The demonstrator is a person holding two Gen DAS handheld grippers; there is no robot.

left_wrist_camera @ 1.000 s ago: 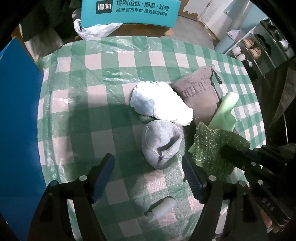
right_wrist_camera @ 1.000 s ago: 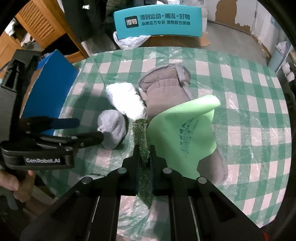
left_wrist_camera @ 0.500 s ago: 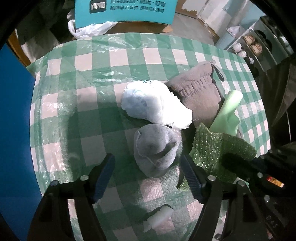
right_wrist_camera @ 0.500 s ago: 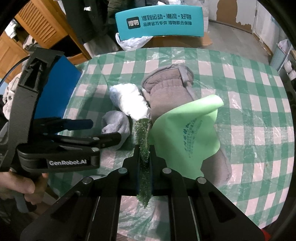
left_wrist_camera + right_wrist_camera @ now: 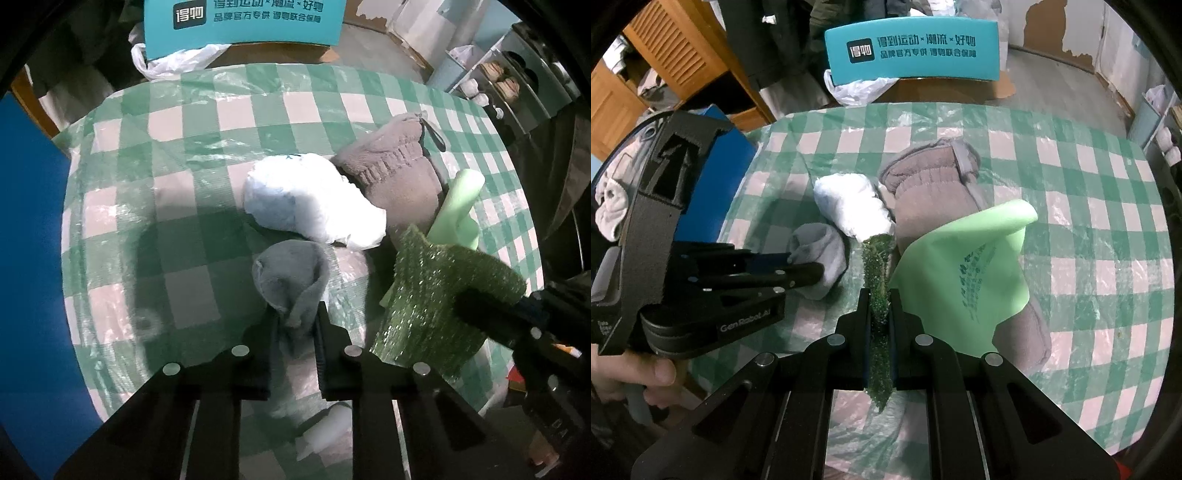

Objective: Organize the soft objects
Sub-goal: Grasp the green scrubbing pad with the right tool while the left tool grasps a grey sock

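Grey sock (image 5: 291, 277) is pinched in the left gripper (image 5: 293, 325). Right gripper (image 5: 879, 314) is clamped on the green scouring cloth (image 5: 877, 280).

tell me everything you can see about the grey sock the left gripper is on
The grey sock is a small bundle of soft, fuzzy knit, rolled into a rounded lump with a fold or cuff opening down its near side. It sits on the green checked tablecloth, just in front of the white bundle. The left gripper is shut on its near end, bunching the fabric between the black fingers.
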